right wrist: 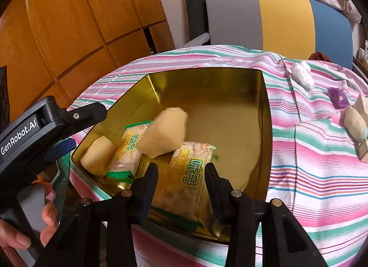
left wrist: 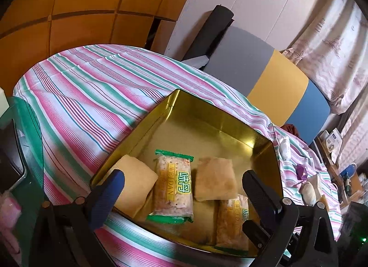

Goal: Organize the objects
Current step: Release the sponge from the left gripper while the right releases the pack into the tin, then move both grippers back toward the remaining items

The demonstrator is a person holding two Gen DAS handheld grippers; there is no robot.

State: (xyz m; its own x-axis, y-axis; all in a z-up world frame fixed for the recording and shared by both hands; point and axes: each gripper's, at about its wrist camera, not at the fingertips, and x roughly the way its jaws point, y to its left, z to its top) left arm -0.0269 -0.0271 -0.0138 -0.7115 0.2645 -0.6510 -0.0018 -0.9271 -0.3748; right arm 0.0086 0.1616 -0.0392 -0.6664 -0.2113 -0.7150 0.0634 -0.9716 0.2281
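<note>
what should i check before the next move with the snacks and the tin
1. Right claw shut on the near Weidan packet: ok.
2. Left claw open, empty, over the tin: ok.
3. Bare room on the tin floor at the far side: ok.
4. Beige packet against the held one, settled: cannot tell, blurred.
5. Purple sweet and white wad outside the tin on the cloth: not ok.
</note>
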